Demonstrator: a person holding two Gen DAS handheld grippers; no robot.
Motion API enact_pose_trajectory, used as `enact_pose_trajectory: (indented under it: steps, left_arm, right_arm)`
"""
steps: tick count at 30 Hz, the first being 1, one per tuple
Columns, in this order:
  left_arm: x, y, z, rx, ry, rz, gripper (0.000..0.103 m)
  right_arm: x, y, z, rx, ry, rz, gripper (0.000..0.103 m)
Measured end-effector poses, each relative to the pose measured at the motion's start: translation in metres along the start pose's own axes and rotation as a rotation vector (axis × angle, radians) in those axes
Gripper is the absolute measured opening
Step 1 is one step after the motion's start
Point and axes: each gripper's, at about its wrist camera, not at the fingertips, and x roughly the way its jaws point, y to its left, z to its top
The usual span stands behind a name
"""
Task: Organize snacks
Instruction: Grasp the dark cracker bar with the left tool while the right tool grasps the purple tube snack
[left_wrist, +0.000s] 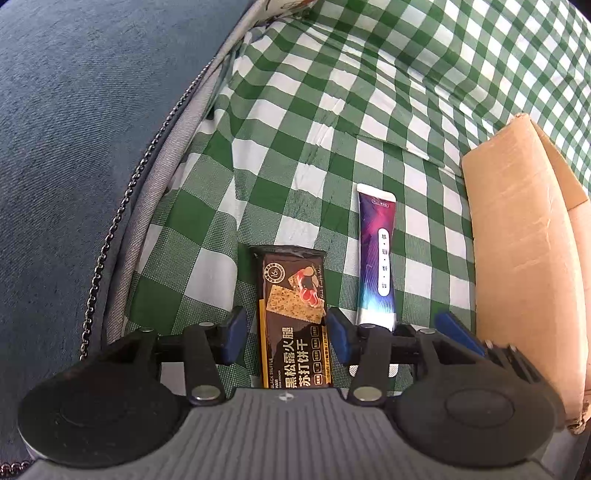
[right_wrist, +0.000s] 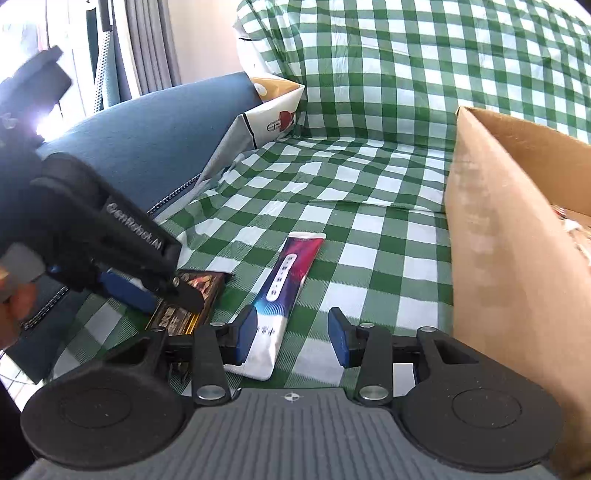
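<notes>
— Where's the cracker pack (left_wrist: 291, 317)?
— Between our left tongs (left_wrist: 286, 334), long axis running away from us, pads open and clear of it.
— And the purple sachet (right_wrist: 284, 280)?
— Slanting ahead of our right tongs (right_wrist: 291, 334), also open, left pad by its near end; cardboard box (right_wrist: 517, 258) to their right.

Lighting: bright, even daylight in both views. Source: a window (right_wrist: 22, 29) at far left of the right wrist view, blown out to white. Glare: a flare on the left gripper (right_wrist: 159, 295) body beneath it. Shadows: soft, short, under the snack packets. Distortion: strong fisheye curvature, dark corners. Blur: cardboard box (right_wrist: 491, 229) wall smeared; the checked cloth (left_wrist: 332, 110) stays sharp.
</notes>
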Motion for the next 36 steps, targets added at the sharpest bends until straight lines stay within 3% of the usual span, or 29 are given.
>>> enact_pose_trajectory:
  steps: [10, 11, 12, 13, 15, 17, 23, 26, 27, 34, 35, 36]
  left_arm:
    - [0.009, -0.009, 0.003, 0.031, 0.013, 0.015, 0.053]
    - [0.009, -0.008, 0.003, 0.032, 0.014, 0.014, 0.053]
    - [0.009, -0.008, 0.003, 0.031, 0.014, 0.013, 0.053]
    - [0.009, -0.007, 0.004, 0.029, 0.015, 0.012, 0.054]
    - [0.009, -0.007, 0.004, 0.025, 0.014, 0.012, 0.054]
    - [0.009, -0.007, 0.003, 0.028, 0.013, 0.011, 0.055]
    - [0.008, -0.007, 0.002, 0.031, 0.013, 0.011, 0.056]
    - [0.006, -0.004, 0.002, 0.023, 0.01, 0.008, 0.056]
    - [0.005, -0.003, 0.001, 0.02, 0.007, 0.006, 0.056]
    - [0.003, -0.002, 0.001, 0.02, 0.009, 0.011, 0.056]
    - [0.003, -0.003, 0.001, 0.019, 0.009, 0.012, 0.056]
    - [0.004, -0.003, 0.001, 0.02, 0.009, 0.013, 0.056]
  right_arm:
    - [0.033, 0.007, -0.003, -0.037, 0.036, 0.017, 0.045]
    - [0.033, 0.008, -0.003, -0.046, 0.034, 0.018, 0.041]
    - [0.032, 0.009, -0.003, -0.059, 0.03, 0.019, 0.026]
    - [0.031, 0.01, -0.003, -0.075, 0.023, 0.008, 0.024]
    - [0.026, 0.01, -0.002, -0.092, 0.015, -0.008, 0.008]
    - [0.02, 0.006, -0.001, -0.085, 0.023, -0.024, 0.001]
    - [0.005, 0.004, -0.003, -0.079, 0.042, -0.037, 0.005]
    - [0.006, 0.001, -0.002, -0.063, 0.023, -0.025, 0.041]
    - [0.009, 0.001, -0.001, -0.06, 0.019, -0.023, 0.045]
    - [0.034, 0.004, -0.002, -0.095, 0.062, -0.002, 0.045]
    - [0.034, 0.004, -0.002, -0.097, 0.055, -0.004, 0.042]
    - [0.033, 0.005, -0.001, -0.107, 0.052, -0.011, 0.03]
